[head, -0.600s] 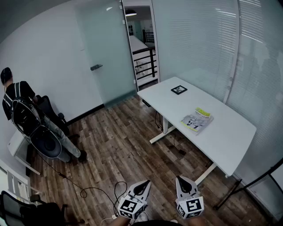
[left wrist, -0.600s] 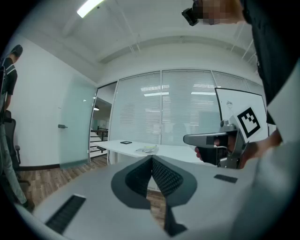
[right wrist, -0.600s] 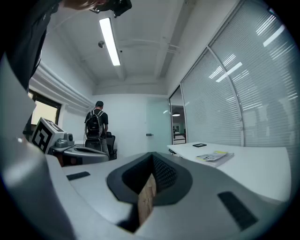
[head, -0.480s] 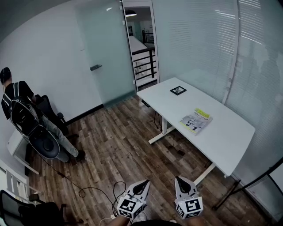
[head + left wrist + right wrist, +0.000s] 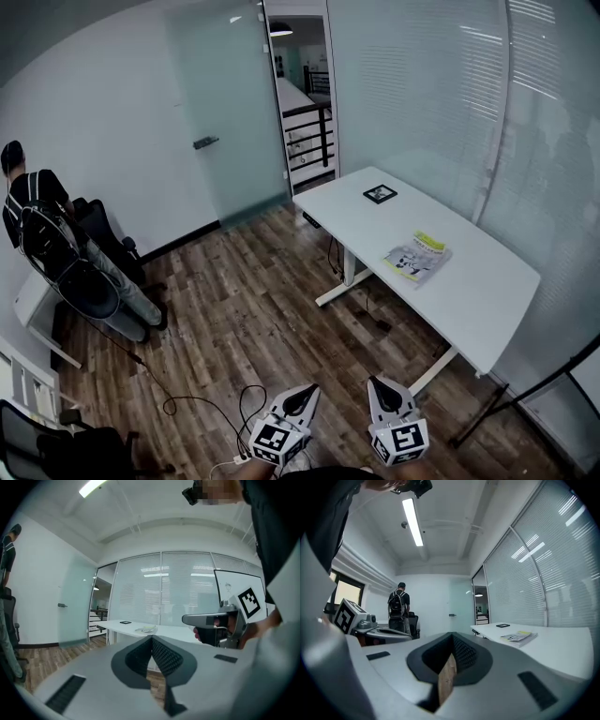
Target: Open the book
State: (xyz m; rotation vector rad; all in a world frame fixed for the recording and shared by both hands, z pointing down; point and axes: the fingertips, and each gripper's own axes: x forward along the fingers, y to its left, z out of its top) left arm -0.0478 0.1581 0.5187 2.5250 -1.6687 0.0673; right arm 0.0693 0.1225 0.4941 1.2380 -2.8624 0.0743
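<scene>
We held the left gripper (image 5: 302, 392) and right gripper (image 5: 383, 384) with fingers together, empty. The book (image 5: 417, 257) on the desk (image 5: 487, 300) looked light and floppy; we judged its cover edge best to lift

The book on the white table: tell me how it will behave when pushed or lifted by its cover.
The book looks thin and soft-covered, so it probably flexes rather than staying stiff. It lies flat on the smooth table, so a push would likely slide it instead of opening it.
</scene>
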